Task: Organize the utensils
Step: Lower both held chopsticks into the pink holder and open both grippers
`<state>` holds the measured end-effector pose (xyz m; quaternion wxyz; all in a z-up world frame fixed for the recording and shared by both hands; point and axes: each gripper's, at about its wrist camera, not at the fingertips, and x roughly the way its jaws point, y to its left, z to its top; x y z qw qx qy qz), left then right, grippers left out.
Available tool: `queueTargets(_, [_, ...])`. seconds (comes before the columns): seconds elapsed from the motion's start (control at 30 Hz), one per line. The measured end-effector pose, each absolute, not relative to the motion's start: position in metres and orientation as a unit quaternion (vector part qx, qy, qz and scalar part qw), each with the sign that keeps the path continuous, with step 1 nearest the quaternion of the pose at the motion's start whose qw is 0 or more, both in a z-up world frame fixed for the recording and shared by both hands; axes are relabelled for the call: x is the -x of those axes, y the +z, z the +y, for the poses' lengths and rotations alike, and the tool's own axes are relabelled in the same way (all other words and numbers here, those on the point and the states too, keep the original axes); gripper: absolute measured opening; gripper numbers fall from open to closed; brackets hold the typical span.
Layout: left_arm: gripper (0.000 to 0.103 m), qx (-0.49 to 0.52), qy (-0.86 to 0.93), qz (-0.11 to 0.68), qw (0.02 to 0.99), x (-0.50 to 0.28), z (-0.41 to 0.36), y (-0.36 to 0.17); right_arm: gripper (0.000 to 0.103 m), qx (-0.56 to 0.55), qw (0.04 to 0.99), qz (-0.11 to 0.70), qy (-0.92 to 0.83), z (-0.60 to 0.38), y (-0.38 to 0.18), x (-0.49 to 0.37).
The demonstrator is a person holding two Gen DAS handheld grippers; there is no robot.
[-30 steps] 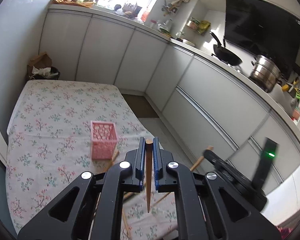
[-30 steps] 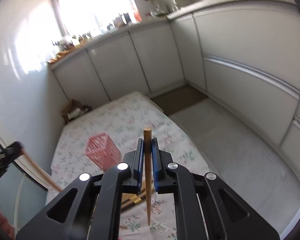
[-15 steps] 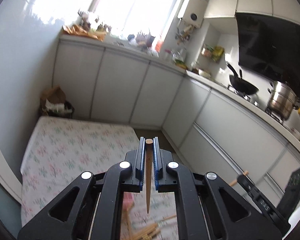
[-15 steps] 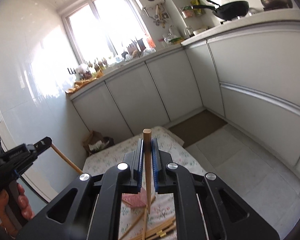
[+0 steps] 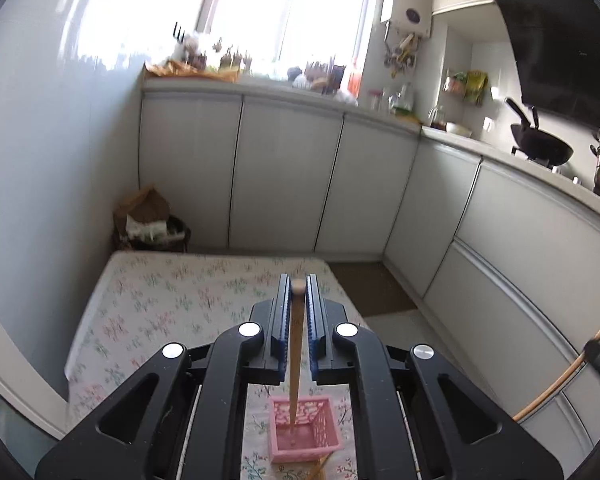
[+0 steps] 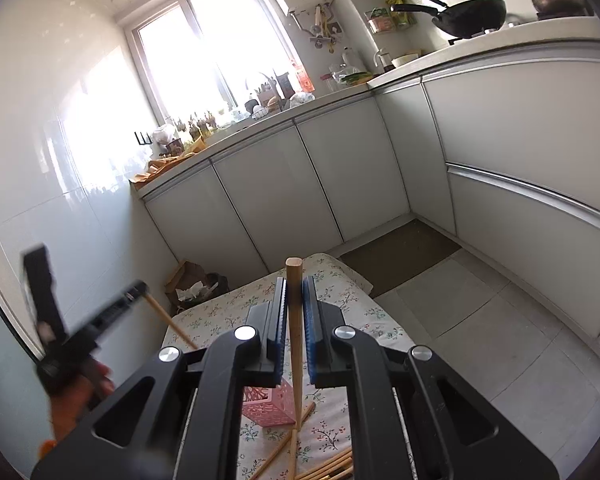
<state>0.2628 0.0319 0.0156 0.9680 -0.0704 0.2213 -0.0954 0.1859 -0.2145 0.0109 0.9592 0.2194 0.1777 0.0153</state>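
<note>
My left gripper (image 5: 299, 285) is shut on a wooden chopstick (image 5: 295, 360) held upright, its tip hanging over the open top of the pink lattice basket (image 5: 305, 429) on the floral table. My right gripper (image 6: 294, 286) is shut on another wooden chopstick (image 6: 295, 344) held upright, its tip just right of the pink basket (image 6: 269, 403). Several loose chopsticks (image 6: 320, 466) lie on the cloth near the basket. The left gripper with its chopstick shows at the left of the right wrist view (image 6: 100, 316); the right gripper's chopstick shows at the right edge of the left wrist view (image 5: 560, 380).
The table with the floral cloth (image 5: 172, 292) stands against the white wall, its far end near a bin with paper (image 5: 152, 220). Grey kitchen cabinets (image 5: 288, 176) run behind and to the right. A tiled floor (image 6: 480, 320) lies right of the table.
Both grippers have tilted up and then down again, chopsticks still gripped. The left chopstick's tip now hangs over the pink basket's opening; the right one's hangs beside the basket.
</note>
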Motion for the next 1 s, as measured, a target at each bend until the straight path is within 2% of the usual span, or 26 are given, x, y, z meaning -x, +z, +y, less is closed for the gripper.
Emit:
queueTargets(0.03, [0.020, 0.080, -0.098, 0.225, 0.966, -0.261, 0.036, 0.012, 0.008, -0.219, 0.960, 0.176, 0.017, -0.213, 0.012, -0.187])
queueTargets(0.1, [0.032, 0.105, -0.101, 0.218, 0.965, -0.248, 0.048, 0.011, 0.008, -0.219, 0.961, 0.169, 0.020, -0.210, 0.016, -0.191])
queueTargets(0.2, [0.040, 0.139, -0.095, 0.195, 0.966, -0.220, 0.069, 0.019, 0.008, -0.221, 0.962, 0.157, 0.027, -0.202, 0.023, -0.199])
queueTargets(0.33, [0.045, 0.179, -0.079, 0.201, 0.960, -0.195, 0.097, 0.019, 0.008, -0.218, 0.965, 0.141, 0.039, -0.183, 0.029, -0.219])
queueTargets(0.5, [0.046, 0.193, -0.067, 0.188, 0.961, -0.178, 0.121, 0.018, 0.008, -0.212, 0.967, 0.130, 0.051, -0.158, 0.025, -0.254])
queueTargets(0.63, [0.054, 0.200, -0.054, 0.175, 0.963, -0.175, 0.136, 0.018, 0.008, -0.207, 0.967, 0.137, 0.053, -0.140, 0.003, -0.279])
queueTargets(0.8, [0.054, 0.204, -0.054, 0.189, 0.959, -0.178, 0.146, 0.012, 0.012, -0.186, 0.967, 0.161, 0.060, -0.115, -0.034, -0.297])
queueTargets(0.83, [0.056, 0.202, -0.054, 0.191, 0.959, -0.177, 0.146, 0.013, 0.013, -0.186, 0.967, 0.166, 0.062, -0.113, -0.038, -0.298])
queueTargets(0.9, [0.061, 0.199, -0.051, 0.192, 0.960, -0.176, 0.148, 0.013, 0.035, -0.187, 0.966, 0.170, 0.058, -0.113, -0.039, -0.294])
queueTargets(1.0, [0.063, 0.195, -0.051, 0.201, 0.959, -0.177, 0.148, 0.012, 0.036, -0.182, 0.969, 0.161, 0.048, -0.119, -0.030, -0.281])
